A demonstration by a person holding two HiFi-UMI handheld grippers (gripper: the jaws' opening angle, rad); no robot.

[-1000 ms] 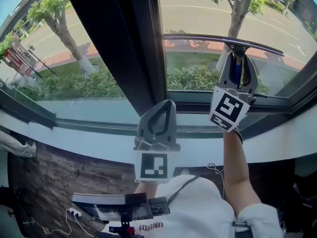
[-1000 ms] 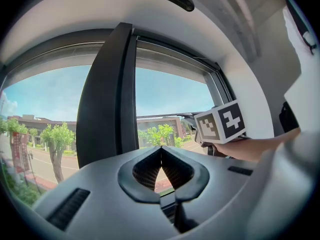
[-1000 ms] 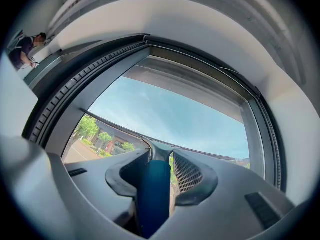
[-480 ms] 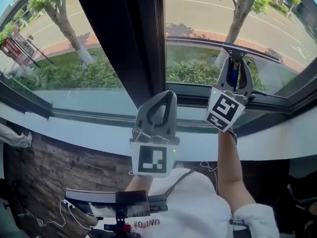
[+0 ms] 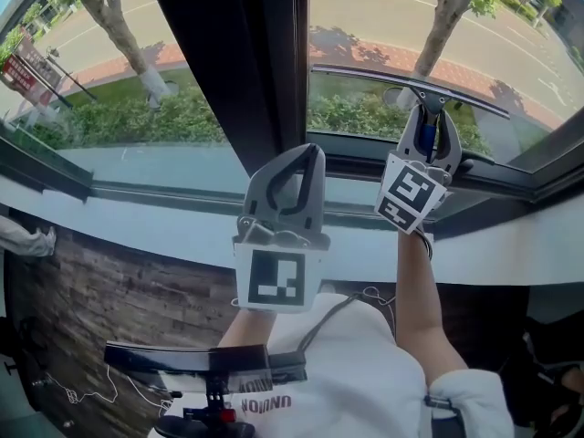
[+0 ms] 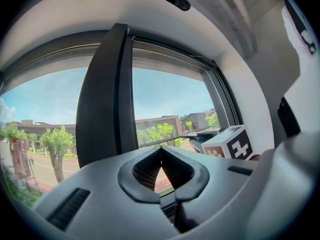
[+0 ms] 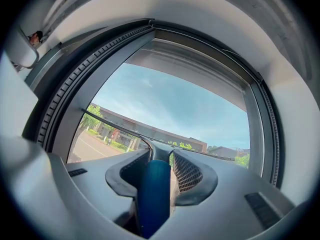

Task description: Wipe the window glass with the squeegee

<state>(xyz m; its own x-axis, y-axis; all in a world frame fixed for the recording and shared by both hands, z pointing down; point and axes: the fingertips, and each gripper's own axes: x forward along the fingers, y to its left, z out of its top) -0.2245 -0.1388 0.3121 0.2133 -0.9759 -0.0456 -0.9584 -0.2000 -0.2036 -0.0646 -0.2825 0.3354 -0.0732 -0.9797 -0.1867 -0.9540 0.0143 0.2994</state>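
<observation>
Your right gripper (image 5: 426, 117) sits in the upper right of the head view, and its jaws are clamped on the blue handle of the squeegee (image 5: 365, 74). The squeegee's long dark blade stretches across the right-hand window glass (image 5: 392, 16). It starts just beside the dark centre post (image 5: 237, 62) and slopes down toward the right edge of the frame. It lies low on that pane, a little above the bottom frame rail, and appears to rest against the glass.

In the right gripper view, the blue handle (image 7: 152, 194) fills the gap between the two jaws at lower centre. The right gripper (image 7: 159, 159) is closed on the handle from both sides. The thin blade crosses the pane as a dark line behind it, with sky above.

Your left gripper (image 5: 308, 153) is in the middle of the head view, in front of the white sill (image 5: 164, 235) and well apart from the squeegee. In the left gripper view, the jaw tips of the left gripper (image 6: 161, 159) meet at lower centre with nothing between them. To their right you can see the right gripper's marker cube (image 6: 230, 144). The squeegee blade (image 6: 165, 139) shows as a thin line across the pane beyond.
</observation>
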